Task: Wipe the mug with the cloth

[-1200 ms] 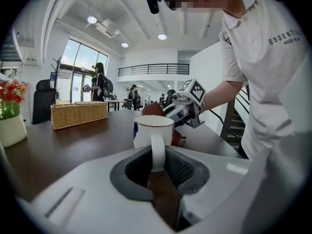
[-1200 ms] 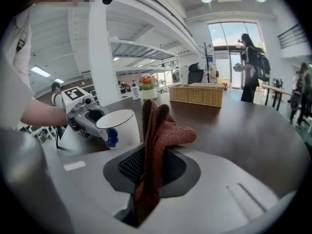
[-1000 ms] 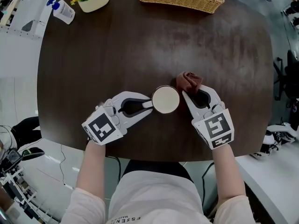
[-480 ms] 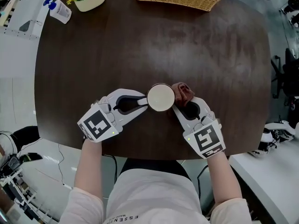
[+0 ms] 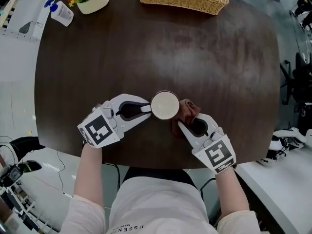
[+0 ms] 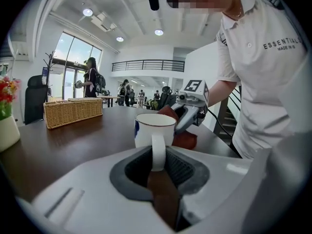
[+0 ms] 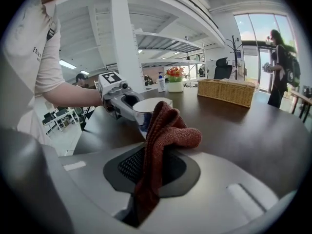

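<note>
Holding the white mug (image 5: 165, 105) by its handle (image 6: 157, 152), my left tool (image 5: 146, 109) has its jaws closed tight on that loop; the left gripper view shows the handle pinched upright between the dark pads. The mug stands upright on the dark tabletop (image 5: 195, 48), near the edge closest to me and between my two tools. My right tool (image 5: 181, 125) is clamped on the rust-red knitted cloth (image 5: 186, 112). The cloth bunches out past the jaws and lies against the mug's right side.

A second ago the cloth was at the mug's far-right side, with my right tool reaching up to it. Half a second ago it was straight to the right. Now it is at the near-right, tucked low beside the wall, and my right tool has swung round after it. The whole group has also drifted a little to the left on the tabletop. The handle still points left in my left tool's grip, so the mug has not turned.

I take this to mean a wiping stroke is under way along the outer wall. Judging by the path, only the right-hand arc has been covered. The far side, the handle side and the inside look still to do, which probably calls for turning the mug or reaching the cloth further round.
</note>
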`<action>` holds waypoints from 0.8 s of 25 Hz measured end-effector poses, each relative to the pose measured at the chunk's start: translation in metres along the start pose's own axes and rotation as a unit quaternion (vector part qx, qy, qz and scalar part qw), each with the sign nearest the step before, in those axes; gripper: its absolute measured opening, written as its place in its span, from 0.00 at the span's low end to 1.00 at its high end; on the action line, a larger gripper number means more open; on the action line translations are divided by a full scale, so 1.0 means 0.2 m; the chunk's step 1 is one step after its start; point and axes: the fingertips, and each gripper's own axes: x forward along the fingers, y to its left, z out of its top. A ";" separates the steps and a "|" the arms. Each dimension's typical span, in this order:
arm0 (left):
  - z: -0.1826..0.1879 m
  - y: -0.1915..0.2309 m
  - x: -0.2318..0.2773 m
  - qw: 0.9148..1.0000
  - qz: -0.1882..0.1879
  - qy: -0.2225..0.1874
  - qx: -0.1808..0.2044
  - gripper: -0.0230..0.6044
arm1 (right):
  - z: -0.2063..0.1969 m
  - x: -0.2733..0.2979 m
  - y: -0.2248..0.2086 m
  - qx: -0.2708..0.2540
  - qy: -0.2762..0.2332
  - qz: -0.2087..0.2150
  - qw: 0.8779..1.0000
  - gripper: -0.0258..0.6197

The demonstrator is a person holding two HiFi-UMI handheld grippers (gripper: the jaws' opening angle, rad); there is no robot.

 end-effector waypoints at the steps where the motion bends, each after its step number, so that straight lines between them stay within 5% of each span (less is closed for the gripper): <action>1: 0.00 0.00 0.00 1.000 -0.005 0.001 0.003 0.15 | 0.01 -0.01 -0.05 0.002 -0.004 -0.007 1.000 0.16; 4: -0.01 0.00 -0.01 1.000 -0.029 -0.001 0.012 0.15 | 0.10 -0.02 -0.20 -0.026 -0.006 0.001 1.000 0.16; 10: -0.01 0.01 -0.02 0.996 -0.084 0.009 0.030 0.15 | 0.36 0.14 -0.35 -0.180 0.013 0.079 0.981 0.16; 14: -0.01 0.03 -0.02 0.994 -0.107 0.011 0.031 0.15 | 0.52 0.28 -0.27 -0.182 -0.007 0.161 0.970 0.16; 20: -0.01 0.03 -0.02 0.992 -0.122 0.004 0.027 0.15 | 0.54 0.41 -0.09 -0.221 0.011 0.307 0.926 0.16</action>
